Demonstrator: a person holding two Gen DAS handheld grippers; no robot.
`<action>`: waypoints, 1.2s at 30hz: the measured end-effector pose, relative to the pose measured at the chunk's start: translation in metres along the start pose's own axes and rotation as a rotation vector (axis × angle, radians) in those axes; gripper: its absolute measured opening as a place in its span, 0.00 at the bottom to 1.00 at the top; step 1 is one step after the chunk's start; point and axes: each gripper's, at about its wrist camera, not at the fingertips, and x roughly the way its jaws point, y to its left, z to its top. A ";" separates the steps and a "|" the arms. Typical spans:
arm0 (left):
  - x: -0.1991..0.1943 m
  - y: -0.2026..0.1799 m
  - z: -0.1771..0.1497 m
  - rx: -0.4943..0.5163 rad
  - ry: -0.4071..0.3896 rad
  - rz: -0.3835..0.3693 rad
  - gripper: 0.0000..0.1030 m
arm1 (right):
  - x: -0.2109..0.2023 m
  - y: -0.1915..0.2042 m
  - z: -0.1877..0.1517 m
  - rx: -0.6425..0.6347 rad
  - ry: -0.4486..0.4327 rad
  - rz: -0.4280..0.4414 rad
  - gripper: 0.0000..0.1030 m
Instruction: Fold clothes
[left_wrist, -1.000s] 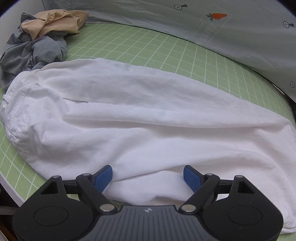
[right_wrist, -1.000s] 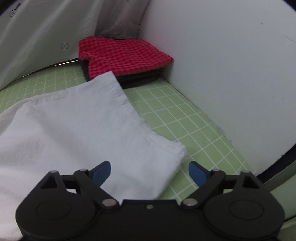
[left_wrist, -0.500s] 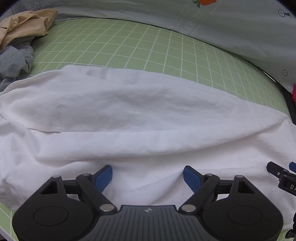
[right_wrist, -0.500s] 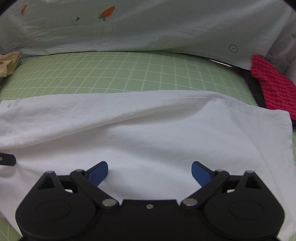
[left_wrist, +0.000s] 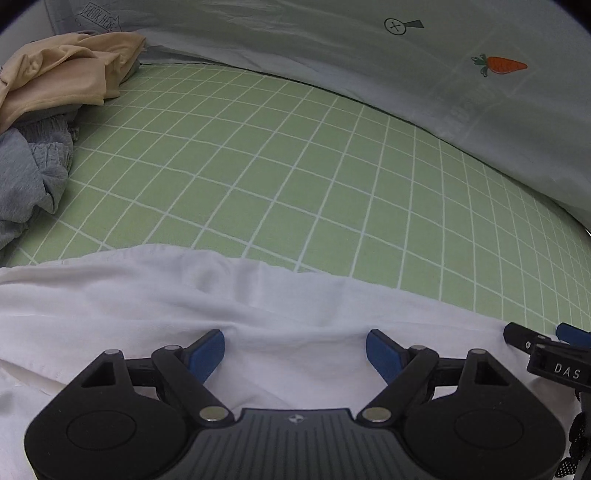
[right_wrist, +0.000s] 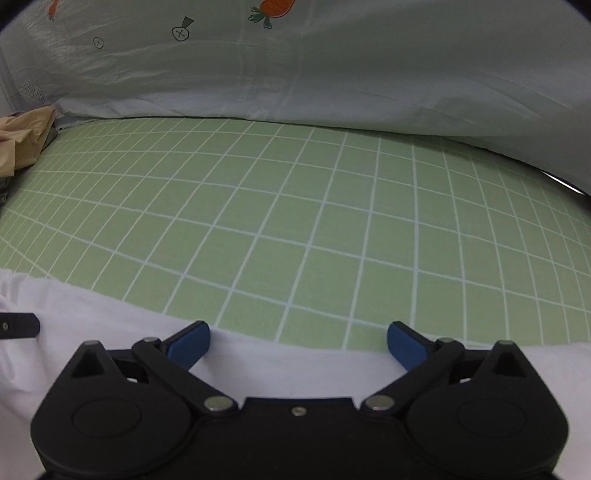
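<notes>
A white garment (left_wrist: 155, 306) lies spread along the near edge of a green gridded mat (left_wrist: 295, 177) on the desk, its far hem running left to right across both views. The left hand-held gripper (left_wrist: 294, 349) hovers low over the cloth, pointing forward across the mat, its blue fingertips (left_wrist: 207, 350) spread wide apart and released, with rumpled white fabric between them but nothing pinched. The right hand-held gripper (right_wrist: 298, 341) sits level beside it at the garment's far hem, its jaws equally wide and released.

The garment's near portion is hidden beneath both gripper bodies, and its ends are cut off by the frame edges, so its full shape cannot be made out.

Only the left view shows a crumpled grey garment (left_wrist: 26, 173) under a beige garment (left_wrist: 62, 77) at the far left of the mat, and the right gripper's tip at the frame's right edge. Both views show a pale sheet printed with carrots (right_wrist: 332, 62) draped behind the mat.
</notes>
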 end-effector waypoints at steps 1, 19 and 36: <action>0.004 0.000 0.005 -0.001 -0.005 0.012 0.83 | 0.003 0.000 0.005 0.002 0.001 -0.005 0.98; -0.074 -0.010 -0.092 0.102 -0.021 -0.015 0.83 | -0.118 -0.034 -0.157 0.072 0.058 -0.038 0.99; -0.096 -0.010 -0.187 0.021 0.007 0.083 0.86 | -0.193 -0.138 -0.246 0.304 0.052 -0.212 0.99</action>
